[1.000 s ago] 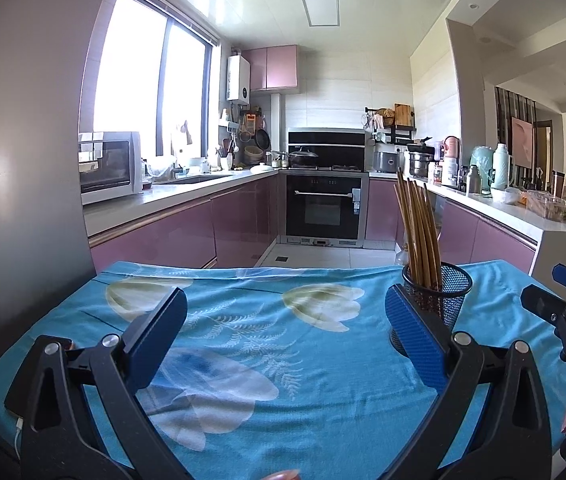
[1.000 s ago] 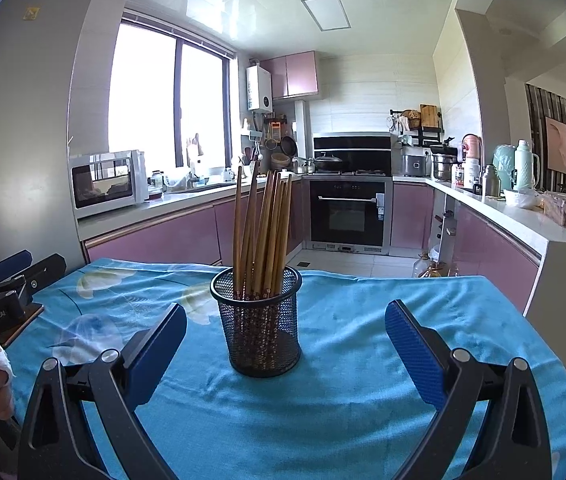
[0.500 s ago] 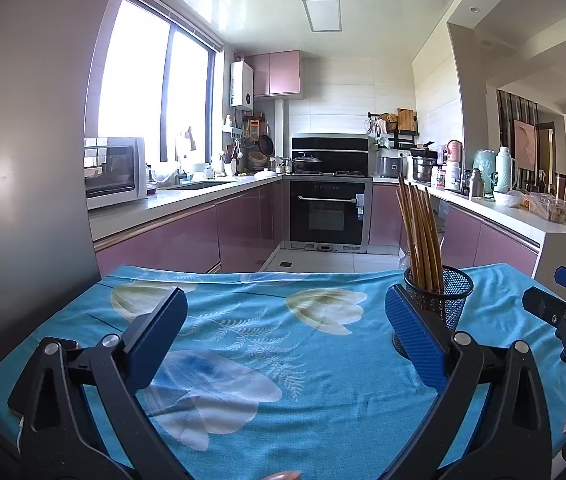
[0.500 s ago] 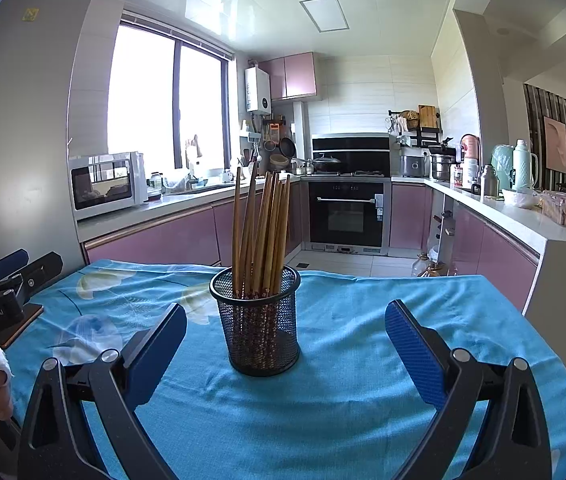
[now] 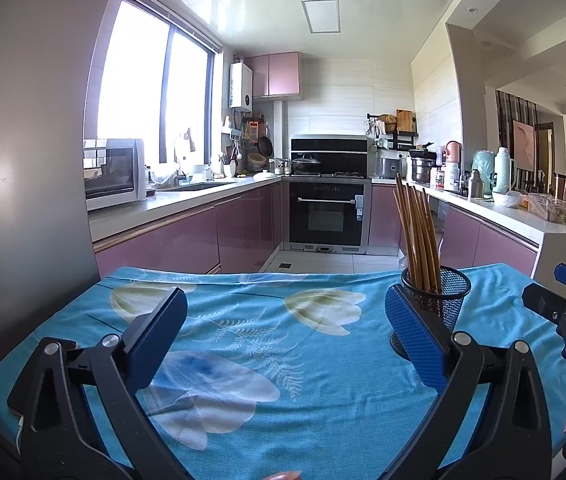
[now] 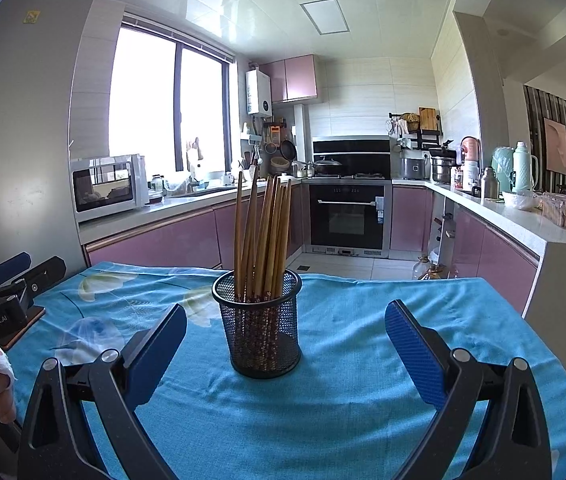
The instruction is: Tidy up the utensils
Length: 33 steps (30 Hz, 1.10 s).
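Observation:
A black mesh holder (image 6: 261, 324) stands upright on the blue flowered tablecloth (image 6: 343, 400), with several brown wooden chopsticks (image 6: 267, 232) standing in it. In the left wrist view the holder (image 5: 443, 296) sits partly behind the right finger, chopsticks (image 5: 417, 236) rising from it. My right gripper (image 6: 285, 354) is open and empty, just short of the holder, which stands slightly left of centre between the fingers. My left gripper (image 5: 283, 340) is open and empty over bare cloth, to the left of the holder. Each gripper shows at the edge of the other's view.
The table's far edge drops to a tiled kitchen floor (image 5: 323, 258). Pink cabinets, an oven (image 6: 349, 216) and a microwave (image 6: 105, 186) stand beyond. A grey fridge wall (image 5: 23, 160) stands close on the left. A counter (image 6: 523, 220) with bottles runs along the right.
Both views have tilted slightly, so the table and holder sit a little lower in frame. The grippers stay open and the holder has not moved.

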Each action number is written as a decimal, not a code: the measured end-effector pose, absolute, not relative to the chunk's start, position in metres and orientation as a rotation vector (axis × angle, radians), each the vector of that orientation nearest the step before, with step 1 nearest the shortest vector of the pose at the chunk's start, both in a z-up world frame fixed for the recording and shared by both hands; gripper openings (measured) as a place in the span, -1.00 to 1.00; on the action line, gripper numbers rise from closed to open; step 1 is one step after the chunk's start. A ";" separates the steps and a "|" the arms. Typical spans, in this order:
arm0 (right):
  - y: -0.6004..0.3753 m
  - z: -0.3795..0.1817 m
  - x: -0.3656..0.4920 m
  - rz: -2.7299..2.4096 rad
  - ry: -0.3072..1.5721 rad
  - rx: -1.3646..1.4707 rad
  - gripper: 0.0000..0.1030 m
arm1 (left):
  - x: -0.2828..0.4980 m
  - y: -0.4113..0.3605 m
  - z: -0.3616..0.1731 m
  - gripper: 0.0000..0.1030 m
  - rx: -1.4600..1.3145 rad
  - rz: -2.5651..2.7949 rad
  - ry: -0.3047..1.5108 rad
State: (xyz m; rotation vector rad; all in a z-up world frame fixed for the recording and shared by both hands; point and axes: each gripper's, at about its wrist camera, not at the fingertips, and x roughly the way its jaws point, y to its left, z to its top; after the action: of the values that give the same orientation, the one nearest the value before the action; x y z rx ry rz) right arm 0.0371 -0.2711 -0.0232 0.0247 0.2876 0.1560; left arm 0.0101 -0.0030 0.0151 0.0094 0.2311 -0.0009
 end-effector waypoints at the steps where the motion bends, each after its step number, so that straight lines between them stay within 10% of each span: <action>1: -0.271 -0.023 0.037 0.155 0.288 0.024 0.87 | 0.010 -0.003 0.015 0.90 0.010 0.000 0.232; 33: -0.269 -0.015 0.031 0.134 0.266 0.015 0.87 | 0.009 -0.006 0.011 0.90 0.004 -0.008 0.233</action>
State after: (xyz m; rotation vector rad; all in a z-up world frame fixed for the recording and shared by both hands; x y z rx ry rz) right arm 0.0305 -0.2692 -0.0154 0.0147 0.2661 0.1337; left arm 0.0093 -0.0061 0.0111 0.0042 0.2333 -0.0084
